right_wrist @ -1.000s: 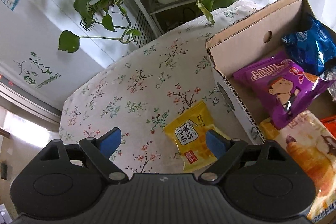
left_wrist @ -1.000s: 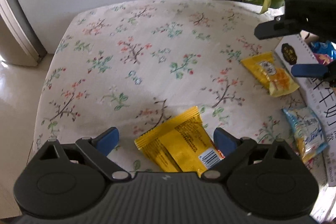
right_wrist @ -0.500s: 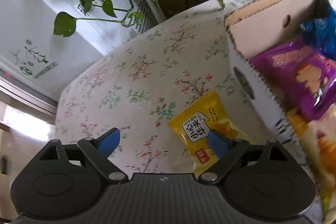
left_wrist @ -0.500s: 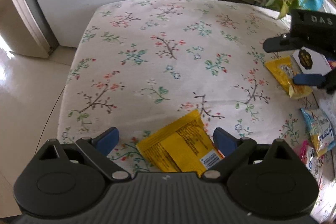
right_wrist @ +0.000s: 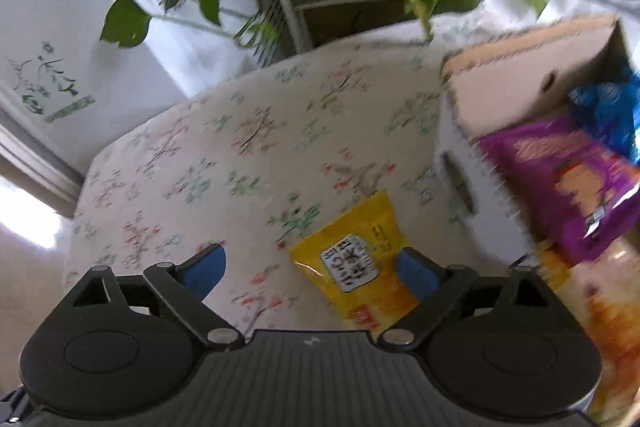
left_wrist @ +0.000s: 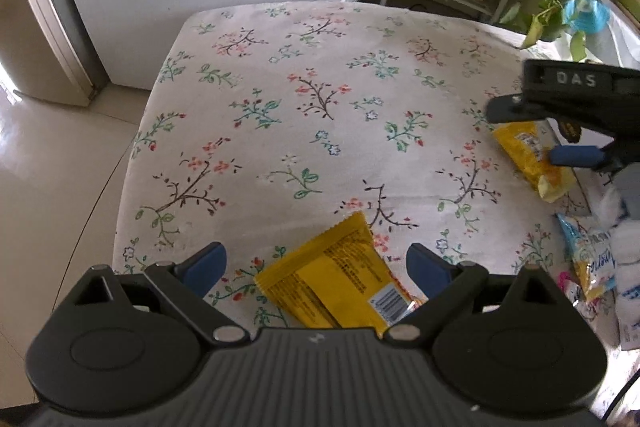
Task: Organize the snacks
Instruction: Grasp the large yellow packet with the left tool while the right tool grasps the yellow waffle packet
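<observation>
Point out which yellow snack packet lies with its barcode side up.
The yellow packet between the left gripper's fingers; the other yellow packet, by the right gripper, shows its front label.

- Matt printed cloth, faintly creased: floral tablecloth ahead of both grippers.
- Glossy yellow plastic film: snack packet between left gripper fingers.
- Shiny crinkled foil-like wrap: yellow pouch between right gripper fingers.
- Rough corrugated cardboard, raw-edged: box right of that.
- Matt black plastic, ribbed: gripper bodies.
</observation>
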`<state>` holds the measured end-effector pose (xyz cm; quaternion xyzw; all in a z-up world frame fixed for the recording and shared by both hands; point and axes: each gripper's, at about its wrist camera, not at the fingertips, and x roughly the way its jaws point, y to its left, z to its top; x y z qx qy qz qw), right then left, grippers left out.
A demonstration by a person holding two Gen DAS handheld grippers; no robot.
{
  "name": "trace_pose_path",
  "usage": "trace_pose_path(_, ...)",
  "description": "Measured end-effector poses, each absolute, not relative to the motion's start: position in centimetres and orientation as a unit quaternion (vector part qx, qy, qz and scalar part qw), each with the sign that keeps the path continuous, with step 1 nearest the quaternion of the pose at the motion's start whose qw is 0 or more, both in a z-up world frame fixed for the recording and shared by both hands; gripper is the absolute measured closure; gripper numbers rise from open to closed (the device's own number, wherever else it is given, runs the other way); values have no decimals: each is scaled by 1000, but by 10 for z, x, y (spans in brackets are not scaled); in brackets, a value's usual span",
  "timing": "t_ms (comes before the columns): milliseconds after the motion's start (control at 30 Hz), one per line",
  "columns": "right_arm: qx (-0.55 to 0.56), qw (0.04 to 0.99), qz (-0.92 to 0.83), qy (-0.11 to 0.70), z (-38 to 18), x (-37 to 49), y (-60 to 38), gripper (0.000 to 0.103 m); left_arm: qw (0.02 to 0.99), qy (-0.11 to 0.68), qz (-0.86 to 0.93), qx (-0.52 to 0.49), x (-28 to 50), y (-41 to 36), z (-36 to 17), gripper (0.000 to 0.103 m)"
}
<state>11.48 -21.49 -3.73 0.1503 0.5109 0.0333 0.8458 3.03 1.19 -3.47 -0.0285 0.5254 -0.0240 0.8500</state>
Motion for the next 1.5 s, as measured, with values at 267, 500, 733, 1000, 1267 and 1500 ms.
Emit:
trace_pose_path(267, 176, 833, 98, 515, -24, 110, -207, 5, 846, 532, -9, -36, 26, 20, -30, 7)
trace_pose_path(500, 111, 855, 71, 502, -34, 116, -207, 5, 832, 552, -11, -64, 21, 24, -34, 7)
trace_pose_path(733, 91, 840, 89, 528, -48, 119, -196, 5, 840, 540, -16, -49, 22, 14, -36, 6)
trace_pose_path(1000, 31, 833, 120, 539, -47, 108, -173, 17, 840, 542, -19, -30, 26, 13, -38, 7)
trace_pose_path(1267, -7, 845, 92, 527, -50, 106, -168, 19, 838, 541, -15, -75, 27, 20, -39, 7)
trace_pose_path(1500, -38, 851, 85, 517, -51, 102, -166, 29, 850, 525, -33, 31, 22, -11, -48, 1)
